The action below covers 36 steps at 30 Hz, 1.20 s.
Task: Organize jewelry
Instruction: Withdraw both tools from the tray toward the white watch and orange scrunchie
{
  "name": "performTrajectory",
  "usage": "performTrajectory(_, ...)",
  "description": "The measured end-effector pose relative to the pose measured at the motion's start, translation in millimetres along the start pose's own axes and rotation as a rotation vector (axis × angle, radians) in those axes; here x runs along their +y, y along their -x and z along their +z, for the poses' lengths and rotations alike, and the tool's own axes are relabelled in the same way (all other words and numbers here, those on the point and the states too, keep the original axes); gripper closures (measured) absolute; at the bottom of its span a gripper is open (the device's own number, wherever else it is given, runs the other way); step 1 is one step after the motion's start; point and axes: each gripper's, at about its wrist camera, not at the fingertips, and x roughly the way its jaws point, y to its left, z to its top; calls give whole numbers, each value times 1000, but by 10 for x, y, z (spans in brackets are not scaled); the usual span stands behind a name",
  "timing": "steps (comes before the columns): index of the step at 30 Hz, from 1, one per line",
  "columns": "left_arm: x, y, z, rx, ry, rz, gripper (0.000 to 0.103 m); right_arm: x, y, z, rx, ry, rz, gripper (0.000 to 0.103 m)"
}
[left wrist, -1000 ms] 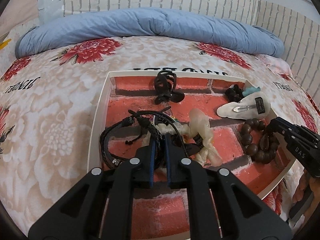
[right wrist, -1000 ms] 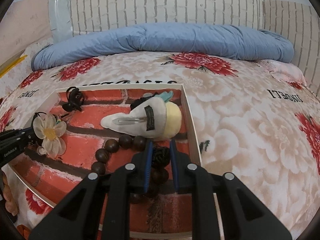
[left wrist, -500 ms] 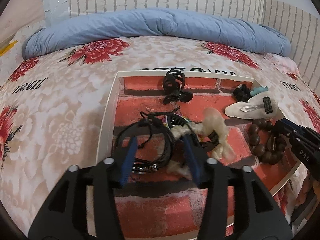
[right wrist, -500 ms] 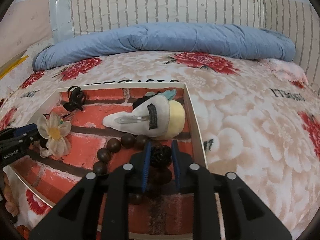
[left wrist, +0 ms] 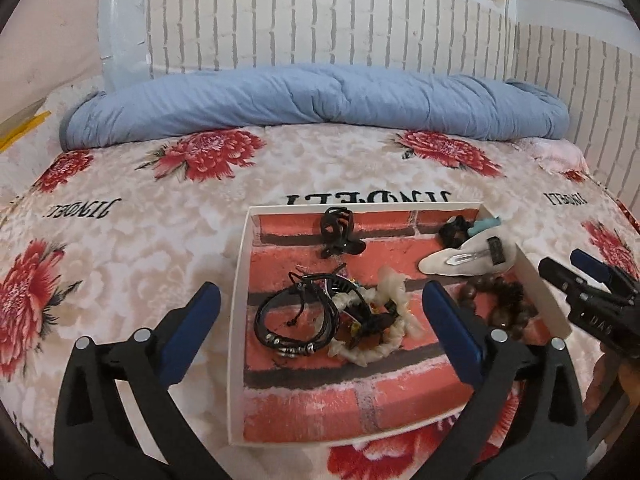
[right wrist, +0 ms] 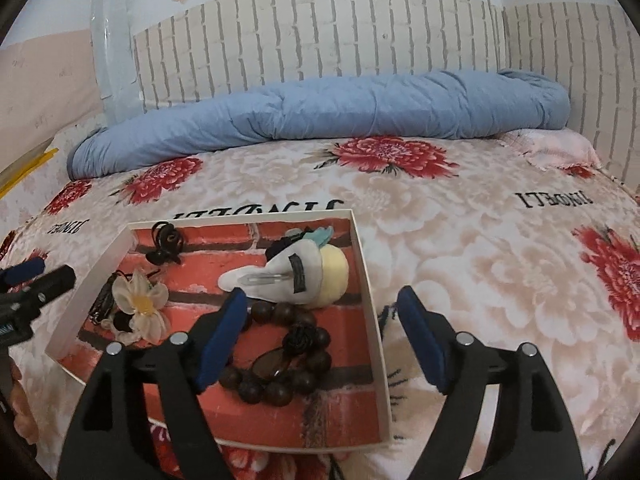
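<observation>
cord bracelets (left wrist: 296, 320) left of bead bracelet (left wrist: 500, 300) in tray (left wrist: 236, 312)

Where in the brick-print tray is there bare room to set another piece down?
The white-walled brick-print tray is bare along its near edge, below the black cord bracelets and brown wooden bead bracelet. Another patch lies between the black claw clip and white plush clip. The middle is crowded.

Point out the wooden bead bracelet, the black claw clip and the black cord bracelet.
wooden bead bracelet (right wrist: 280, 390), right wrist view, a front bead
black claw clip (left wrist: 338, 236), left wrist view, its body
black cord bracelet (left wrist: 288, 340), left wrist view, front strands

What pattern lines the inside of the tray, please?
Red brick with dark mortar lines, clearest in the left wrist view.
</observation>
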Motion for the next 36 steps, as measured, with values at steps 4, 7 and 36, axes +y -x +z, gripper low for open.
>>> performTrajectory(4, 4, 225, -39, 11, 9, 20, 5, 60, 233, -43, 10, 0, -11, 18)
performTrajectory(7, 61, 486, -111, 0, 8, 36, 5, 124, 441, -106, -1, 13, -24, 13)
performTrajectory(36, 1548, 1602, -1558, 122, 76, 98, 5, 941, 1203, -1153, 121, 33, -85, 6)
